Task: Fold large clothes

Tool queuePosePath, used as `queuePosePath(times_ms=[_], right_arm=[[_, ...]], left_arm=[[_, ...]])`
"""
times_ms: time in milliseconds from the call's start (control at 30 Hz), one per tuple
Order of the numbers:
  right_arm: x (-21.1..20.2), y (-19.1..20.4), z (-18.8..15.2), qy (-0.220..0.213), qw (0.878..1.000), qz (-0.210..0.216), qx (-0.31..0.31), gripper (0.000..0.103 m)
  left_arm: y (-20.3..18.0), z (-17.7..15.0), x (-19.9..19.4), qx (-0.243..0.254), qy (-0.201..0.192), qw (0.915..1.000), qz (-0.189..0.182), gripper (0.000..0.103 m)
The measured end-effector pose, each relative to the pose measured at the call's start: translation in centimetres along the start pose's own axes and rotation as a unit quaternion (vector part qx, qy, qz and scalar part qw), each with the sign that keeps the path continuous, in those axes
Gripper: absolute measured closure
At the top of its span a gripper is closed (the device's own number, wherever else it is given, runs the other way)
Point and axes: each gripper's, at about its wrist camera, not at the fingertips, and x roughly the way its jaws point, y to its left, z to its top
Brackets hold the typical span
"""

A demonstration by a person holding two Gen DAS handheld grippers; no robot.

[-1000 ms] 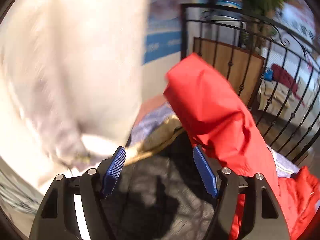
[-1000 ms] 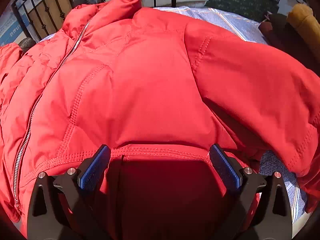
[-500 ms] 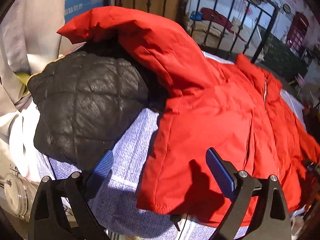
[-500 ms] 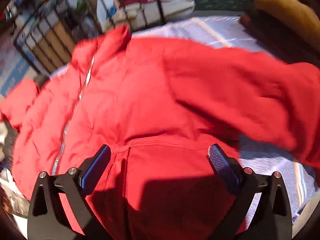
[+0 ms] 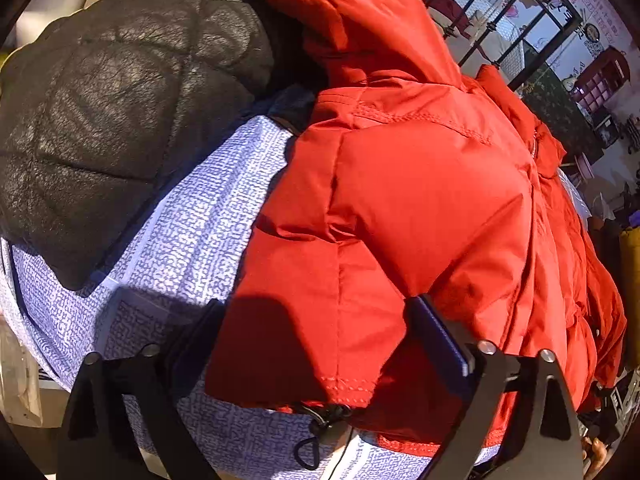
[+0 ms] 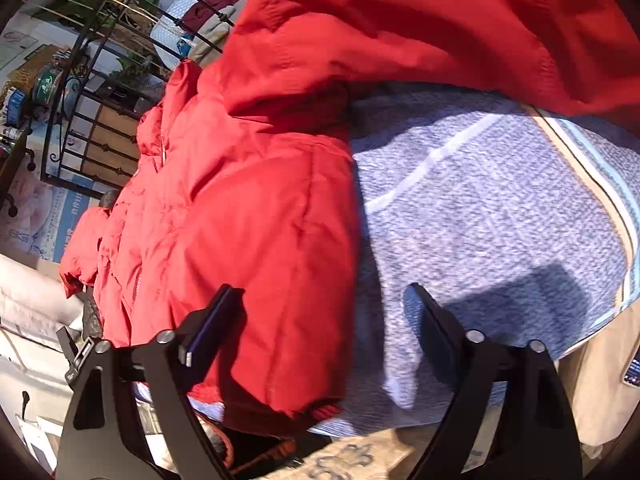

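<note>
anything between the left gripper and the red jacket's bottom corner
Nothing visible blocks it. The left gripper already has the red jacket hem corner between its open fingers, which have just been closing slightly. The black quilted jacket lies off to the side on the blue patterned cloth, clear of the approach.

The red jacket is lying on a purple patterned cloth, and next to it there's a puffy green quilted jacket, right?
Almost. The red jacket does lie on the purple patterned cloth, but the puffy quilted jacket beside it is black, not green. The left wrist view shows it clearly.
</note>
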Motion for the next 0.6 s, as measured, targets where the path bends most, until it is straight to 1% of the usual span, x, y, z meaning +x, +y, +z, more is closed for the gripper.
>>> queuePosePath(times_ms=[33,67,100,133,167,200,267,333,367,433,500,567,600], right_arm=[[0.3,0.7,0.0,0.004,1.0,0.012,-0.007,0.047],[0.6,1.5,0.1,0.006,1.0,0.01,-0.017,0.05],[0.6,2.0,0.1,0.004,1.0,0.003,-0.028,0.064],[0.6,2.4,0.3,0.004,0.999,-0.002,-0.041,0.074],[0.6,2.8,0.4,-0.001,0.999,-0.008,-0.048,0.078],[0.3,2.9,0.5,-0.01,0.999,-0.013,-0.049,0.084],[-0.8,2.4,0.9,-0.03,0.999,-0.015,-0.039,0.089],[-2.4,1.8,1.4,-0.05,0.998,-0.017,-0.033,0.091],[-3.5,1.8,1.7,-0.064,0.997,-0.023,-0.036,0.091],[-6.1,2.2,2.3,-0.092,0.994,-0.037,-0.053,0.091],[-8.5,2.9,3.0,-0.111,0.989,-0.06,-0.076,0.091],[-9.6,3.0,3.4,-0.119,0.986,-0.076,-0.089,0.091],[-9.6,2.9,3.5,-0.112,0.987,-0.075,-0.088,0.091]], left_arm=[[-0.5,0.0,-0.1,0.005,0.0,1.0,-0.001,0.028],[-1.1,-0.2,-0.5,0.012,-0.003,0.9999,-0.001,0.037],[-1.6,-0.4,-0.8,0.021,-0.004,0.9998,-0.001,0.041],[-2.1,-0.5,-1.0,0.031,-0.005,0.9995,0.002,0.049],[-2.6,-0.6,-1.2,0.038,-0.006,0.9992,0.008,0.056],[-3.1,-0.7,-1.3,0.043,-0.004,0.999,0.01,0.06],[-4.1,-0.7,-1.8,0.048,-0.002,0.9988,0.012,0.075],[-5.3,-0.8,-2.6,0.054,0.003,0.9985,0.002,0.084],[-5.9,-1.2,-3.1,0.061,0.005,0.9981,-0.006,0.086],[-8.0,-1.9,-4.5,0.102,0.006,0.9947,-0.01,0.087],[-10.3,-3.3,-6.0,0.156,0.003,0.9877,-0.016,0.087],[-11.1,-4.7,-6.3,0.191,0.008,0.9815,-0.004,0.087],[-11.0,-5.4,-5.8,0.202,0.016,0.9792,0.014,0.087]])
